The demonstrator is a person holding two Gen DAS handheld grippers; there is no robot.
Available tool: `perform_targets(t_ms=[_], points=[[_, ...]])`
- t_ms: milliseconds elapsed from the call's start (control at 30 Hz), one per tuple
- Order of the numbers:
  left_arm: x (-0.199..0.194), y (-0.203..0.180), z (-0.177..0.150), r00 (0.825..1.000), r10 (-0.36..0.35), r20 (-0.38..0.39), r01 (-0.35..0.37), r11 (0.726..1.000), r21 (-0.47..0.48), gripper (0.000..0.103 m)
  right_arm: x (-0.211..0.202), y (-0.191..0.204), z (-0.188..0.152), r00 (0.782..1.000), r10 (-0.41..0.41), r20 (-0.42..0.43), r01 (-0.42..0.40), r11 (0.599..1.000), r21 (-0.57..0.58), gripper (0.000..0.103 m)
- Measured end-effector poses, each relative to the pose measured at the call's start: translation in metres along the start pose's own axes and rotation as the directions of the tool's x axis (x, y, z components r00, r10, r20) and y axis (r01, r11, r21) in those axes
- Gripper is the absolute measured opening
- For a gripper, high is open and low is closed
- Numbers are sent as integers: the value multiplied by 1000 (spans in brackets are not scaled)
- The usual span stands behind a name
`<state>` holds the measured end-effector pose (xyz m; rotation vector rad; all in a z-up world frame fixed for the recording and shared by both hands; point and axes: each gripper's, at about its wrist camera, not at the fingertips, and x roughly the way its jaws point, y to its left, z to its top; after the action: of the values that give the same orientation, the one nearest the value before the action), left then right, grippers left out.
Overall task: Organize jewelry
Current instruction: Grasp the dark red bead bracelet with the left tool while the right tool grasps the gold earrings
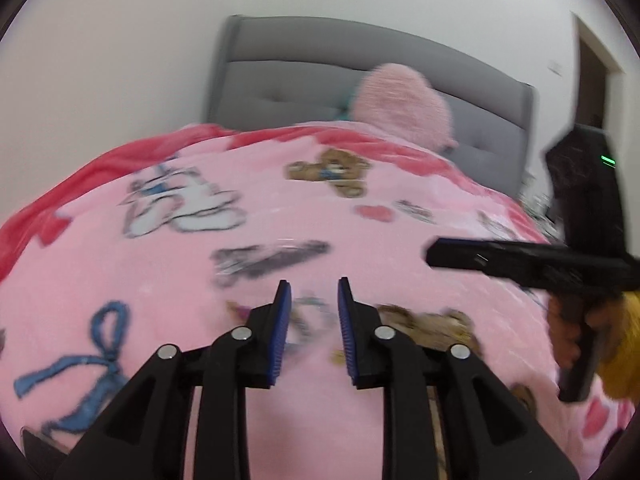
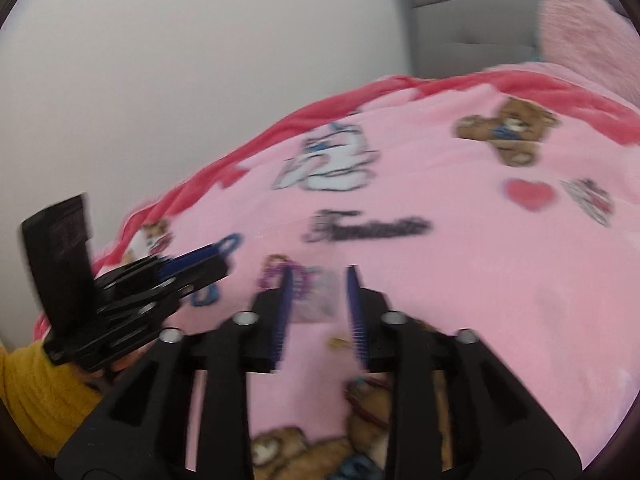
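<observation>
My left gripper (image 1: pixel 314 286) is open and empty, above a pink printed blanket (image 1: pixel 280 208). Between its fingers lies a blurred pale jewelry piece (image 1: pixel 310 312). My right gripper (image 2: pixel 318 274) is open and empty too. Just beyond its fingers lie a purple beaded piece (image 2: pixel 276 274) and a small clear packet (image 2: pixel 320 294). A small gold item (image 2: pixel 338 343) lies between the fingers. A dark red cord (image 2: pixel 370 400) lies near the right finger. The right gripper shows in the left wrist view (image 1: pixel 436 254); the left gripper shows in the right wrist view (image 2: pixel 218 262). Both views are blurred.
The blanket covers a bed with a grey padded headboard (image 1: pixel 304 68). A fluffy pink pillow (image 1: pixel 404 104) leans on it. A white wall (image 1: pixel 112 60) lies to the left, a doorway (image 1: pixel 596 80) at far right. A yellow sleeve (image 2: pixel 36 392) shows at lower left.
</observation>
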<state>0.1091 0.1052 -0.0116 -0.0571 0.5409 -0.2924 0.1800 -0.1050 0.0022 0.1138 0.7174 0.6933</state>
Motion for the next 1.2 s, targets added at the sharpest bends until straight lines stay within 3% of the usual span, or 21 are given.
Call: perform_targets(t_ms=[200,333,433,667,800,967,1100,1200], points=[[19,-54,-21,990,-90,-108,106,982,156,36,-20,-52,-27,987,-153,-43,156,985,79,31],[41,-76,-39,976,-93,-195,130,973,188,40,-20,-74,-48,968,-235,-86,242,968,73,31],[52,-87,-46,973,-86,-213,131,970,205,42,-16,-85,-58,958,-262,-114,272,959,78,31],[72,-98,-52,960,-79,-269,137,969,204,44,-8,-85,-74,954,-254,-161,264,964,43,31],[84,-97,-57,944,-71,-322,137,973,188,45,-3,-78,-81,951,-248,-185,254,967,11,32],[93,-92,-63,927,-71,-369,137,978,157,45,6,-74,-86,947,-244,-207,247,969,-14,40],[98,-89,-64,927,-50,-371,110,984,141,45,17,-69,-87,935,-274,-225,266,962,-68,40],[101,-89,-66,925,-31,-379,91,986,142,35,28,-69,-88,919,-302,-251,287,953,-98,37]])
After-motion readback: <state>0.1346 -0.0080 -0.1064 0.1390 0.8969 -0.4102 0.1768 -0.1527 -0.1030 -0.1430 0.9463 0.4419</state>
